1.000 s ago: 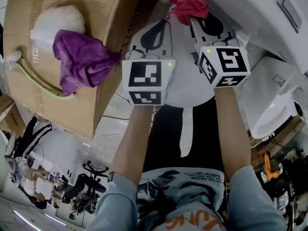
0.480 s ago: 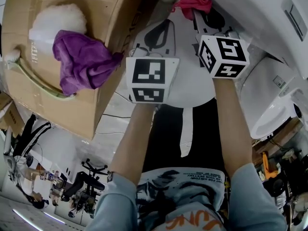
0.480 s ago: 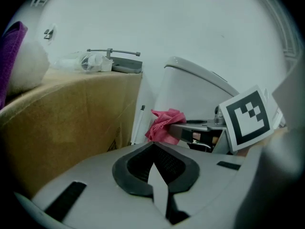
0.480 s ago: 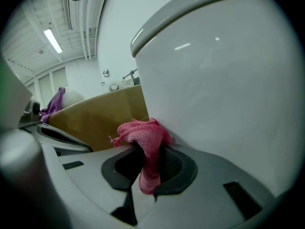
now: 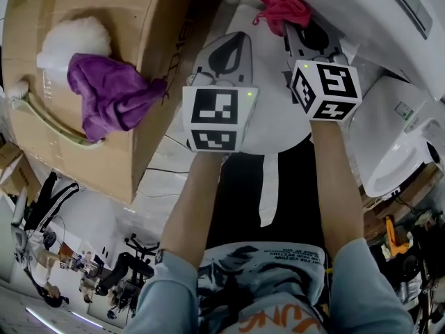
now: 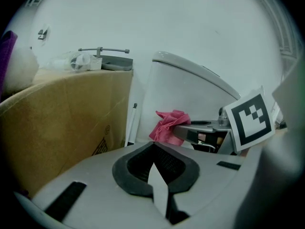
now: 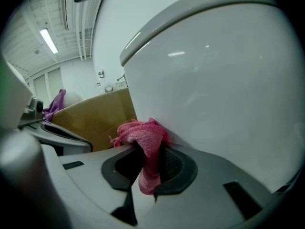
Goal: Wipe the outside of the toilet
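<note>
A white toilet tank (image 7: 224, 80) fills the right gripper view; its side also shows in the head view (image 5: 348, 5) and the left gripper view (image 6: 186, 97). My right gripper (image 7: 150, 163) is shut on a pink cloth (image 7: 143, 137), which presses against the tank's side. In the head view the pink cloth (image 5: 281, 7) sits at the tip of the right gripper (image 5: 297, 30). My left gripper (image 6: 155, 168) is shut with nothing in it and hangs to the left (image 5: 224, 54), apart from the toilet.
A large cardboard box (image 5: 90, 68) stands close on the left, with a purple cloth (image 5: 111, 92) and white fluff (image 5: 73, 40) on top. The toilet bowl (image 5: 396, 158) lies at the right. A thin white pole (image 6: 129, 123) leans between box and tank.
The right gripper has shifted the pink cloth a little farther along the tank's side. The left gripper has stayed shut and almost still.
</note>
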### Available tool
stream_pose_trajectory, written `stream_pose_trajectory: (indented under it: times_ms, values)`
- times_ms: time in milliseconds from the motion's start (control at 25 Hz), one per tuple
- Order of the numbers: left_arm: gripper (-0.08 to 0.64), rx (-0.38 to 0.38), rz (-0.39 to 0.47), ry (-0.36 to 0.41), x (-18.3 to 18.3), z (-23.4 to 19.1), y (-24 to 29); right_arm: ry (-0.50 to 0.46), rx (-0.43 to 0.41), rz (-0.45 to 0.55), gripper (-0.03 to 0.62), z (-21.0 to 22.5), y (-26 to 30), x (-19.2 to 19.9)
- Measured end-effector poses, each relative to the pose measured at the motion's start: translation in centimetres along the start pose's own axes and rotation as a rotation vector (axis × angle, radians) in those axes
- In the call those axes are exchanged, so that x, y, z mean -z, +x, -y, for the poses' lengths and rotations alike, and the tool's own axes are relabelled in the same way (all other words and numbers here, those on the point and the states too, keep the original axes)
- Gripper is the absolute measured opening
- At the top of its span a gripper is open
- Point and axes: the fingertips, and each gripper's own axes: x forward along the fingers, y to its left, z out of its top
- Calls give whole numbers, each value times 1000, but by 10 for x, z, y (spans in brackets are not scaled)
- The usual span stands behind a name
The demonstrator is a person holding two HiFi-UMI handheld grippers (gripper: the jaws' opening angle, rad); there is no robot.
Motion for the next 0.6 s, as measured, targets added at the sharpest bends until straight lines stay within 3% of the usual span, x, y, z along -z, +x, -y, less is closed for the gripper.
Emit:
stream_pose_trajectory:
  times_ms: [600]
  values:
    - [25, 77, -38, 76, 11, 71, 16, 51, 96, 11, 78, 62, -63, 26]
